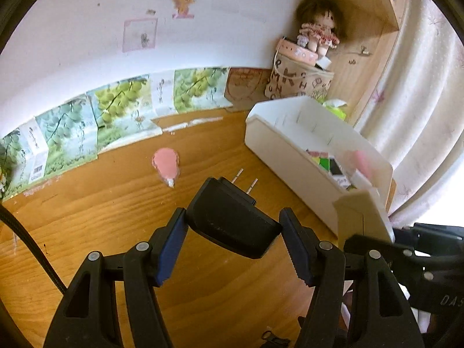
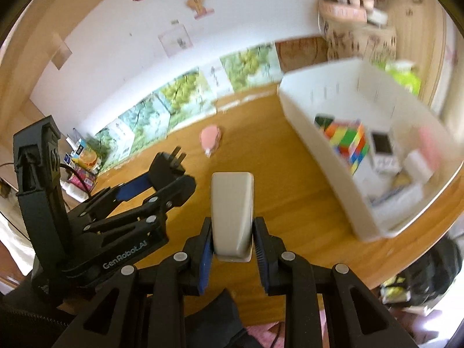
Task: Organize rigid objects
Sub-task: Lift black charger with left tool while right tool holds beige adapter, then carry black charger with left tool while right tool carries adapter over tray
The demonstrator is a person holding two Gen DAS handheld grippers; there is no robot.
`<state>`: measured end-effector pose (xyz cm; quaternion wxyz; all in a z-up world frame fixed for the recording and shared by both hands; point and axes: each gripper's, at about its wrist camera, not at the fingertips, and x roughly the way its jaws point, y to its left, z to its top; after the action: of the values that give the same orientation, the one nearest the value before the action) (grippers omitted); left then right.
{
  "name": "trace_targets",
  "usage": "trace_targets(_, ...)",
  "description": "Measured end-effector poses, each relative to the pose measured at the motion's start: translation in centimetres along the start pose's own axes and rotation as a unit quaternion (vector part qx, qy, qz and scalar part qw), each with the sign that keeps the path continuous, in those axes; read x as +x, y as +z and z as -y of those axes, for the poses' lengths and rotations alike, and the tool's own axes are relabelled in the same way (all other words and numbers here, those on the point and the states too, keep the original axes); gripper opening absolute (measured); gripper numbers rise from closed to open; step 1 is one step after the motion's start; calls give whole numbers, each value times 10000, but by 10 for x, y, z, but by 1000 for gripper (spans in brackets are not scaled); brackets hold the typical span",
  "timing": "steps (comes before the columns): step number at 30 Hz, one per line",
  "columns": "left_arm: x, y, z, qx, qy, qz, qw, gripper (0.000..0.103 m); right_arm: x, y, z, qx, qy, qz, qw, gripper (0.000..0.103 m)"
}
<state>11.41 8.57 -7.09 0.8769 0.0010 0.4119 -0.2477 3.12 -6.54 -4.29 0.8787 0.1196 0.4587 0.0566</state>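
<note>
My left gripper (image 1: 233, 217) is shut on a black plug adapter (image 1: 229, 220) with two metal prongs, held above the wooden table (image 1: 101, 226). It also shows in the right wrist view (image 2: 168, 171), left of my right gripper. My right gripper (image 2: 232, 229) is shut on a beige block (image 2: 232, 211), upright between the pads, above the table. A white bin (image 2: 324, 162) stands to the right, holding a colourful cube (image 2: 348, 142) and other small items. In the left wrist view the bin (image 1: 290, 150) is right of the adapter. A pink object (image 1: 165, 162) lies on the table ahead.
Green picture boxes (image 1: 116, 107) line the wall at the back. A doll (image 1: 317, 29) sits on a patterned bag (image 1: 298, 84) behind the bin. A curtain (image 1: 420, 116) hangs at the right. The beige block (image 1: 359, 217) shows at the left view's right edge.
</note>
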Motion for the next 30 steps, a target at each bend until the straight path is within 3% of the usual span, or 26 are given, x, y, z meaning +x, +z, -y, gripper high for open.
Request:
trace_targets(5,-1,6,16,108,42,134,9998,68,-8,10,8,-310,-102,373,9988,27)
trace_targets(15,9,25,50,33,81,473,9988,68,-19,36,40,-922,-190,708,9930,27)
trace_targets(30,31,46,115,-328,286,1043,9936,68,-28,72,108,-1784,-205,787,9806,27)
